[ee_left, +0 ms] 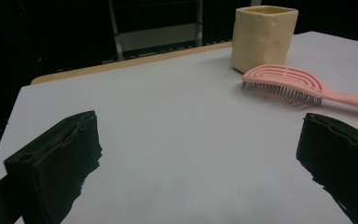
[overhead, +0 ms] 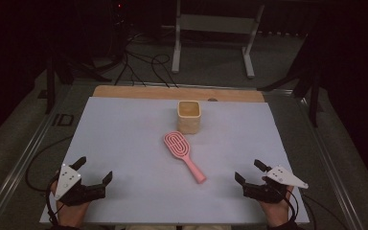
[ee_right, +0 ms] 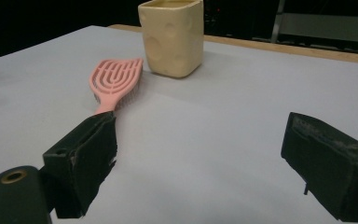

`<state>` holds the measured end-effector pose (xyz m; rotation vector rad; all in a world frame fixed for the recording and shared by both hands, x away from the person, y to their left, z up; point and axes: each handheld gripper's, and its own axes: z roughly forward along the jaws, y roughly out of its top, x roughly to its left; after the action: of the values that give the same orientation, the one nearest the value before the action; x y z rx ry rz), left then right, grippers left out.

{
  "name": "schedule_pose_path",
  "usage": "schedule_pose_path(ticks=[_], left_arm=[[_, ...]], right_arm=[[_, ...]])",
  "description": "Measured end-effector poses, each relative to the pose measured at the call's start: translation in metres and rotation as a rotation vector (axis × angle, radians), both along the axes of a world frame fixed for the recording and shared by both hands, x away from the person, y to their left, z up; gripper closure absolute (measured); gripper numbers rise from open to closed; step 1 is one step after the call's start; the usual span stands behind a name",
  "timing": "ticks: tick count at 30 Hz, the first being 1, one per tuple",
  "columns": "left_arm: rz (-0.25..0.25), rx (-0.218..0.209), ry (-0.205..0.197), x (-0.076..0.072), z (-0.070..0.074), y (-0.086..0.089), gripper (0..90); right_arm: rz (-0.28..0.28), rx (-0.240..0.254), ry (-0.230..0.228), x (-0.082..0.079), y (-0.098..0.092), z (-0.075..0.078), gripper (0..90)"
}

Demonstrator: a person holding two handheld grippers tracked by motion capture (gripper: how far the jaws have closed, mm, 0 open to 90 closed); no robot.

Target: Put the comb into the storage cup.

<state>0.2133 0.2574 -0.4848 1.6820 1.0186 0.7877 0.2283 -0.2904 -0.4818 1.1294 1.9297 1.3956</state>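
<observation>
A pink hairbrush [overhead: 182,151] lies bristles down in the middle of the white sheet [overhead: 124,143], its handle pointing toward the near right. Just behind its head stands a cream square cup [overhead: 189,116], upright. My left gripper [overhead: 96,168] rests near the sheet's front left corner, open with nothing between its jaws. My right gripper [overhead: 247,170] sits at the front right, open and empty too, to the right of the handle's end. The left gripper view shows the brush [ee_left: 284,79] and cup [ee_left: 263,37] ahead to the right. In the right gripper view the brush [ee_right: 114,79] lies ahead at left, its handle passing behind the left jaw, with the cup [ee_right: 172,37] beyond.
A strip of bare wooden tabletop [overhead: 139,92] runs along the sheet's far edge. Beyond the table, cables [overhead: 143,67] trail over the floor and a white metal stand [overhead: 211,28] stands there. Metal rails [overhead: 28,143] border the table's sides.
</observation>
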Motion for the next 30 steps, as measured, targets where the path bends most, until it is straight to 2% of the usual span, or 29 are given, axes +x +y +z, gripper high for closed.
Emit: schedule_pose_path(ticks=[11,15,24,26,30], left_arm=[[0.015,-0.003,0.004,0.0,-0.002,0.0,0.2],[0.017,0.01,0.014,0.0,-0.003,-0.002,0.2],[0.023,0.01,0.025,0.001,-0.005,-0.002,0.2],[0.019,0.014,0.028,0.001,-0.006,-0.004,0.2],[0.018,0.022,0.032,0.001,-0.006,-0.006,0.2]], right_arm=[[0.003,-0.005,0.071,0.006,0.004,0.0,9.2],[0.011,-0.019,0.09,0.008,0.009,0.005,9.1],[0.021,-0.038,0.136,0.016,0.016,0.015,8.6],[0.027,-0.048,0.159,0.019,0.021,0.018,8.5],[0.03,-0.065,0.175,0.025,0.029,0.023,8.4]])
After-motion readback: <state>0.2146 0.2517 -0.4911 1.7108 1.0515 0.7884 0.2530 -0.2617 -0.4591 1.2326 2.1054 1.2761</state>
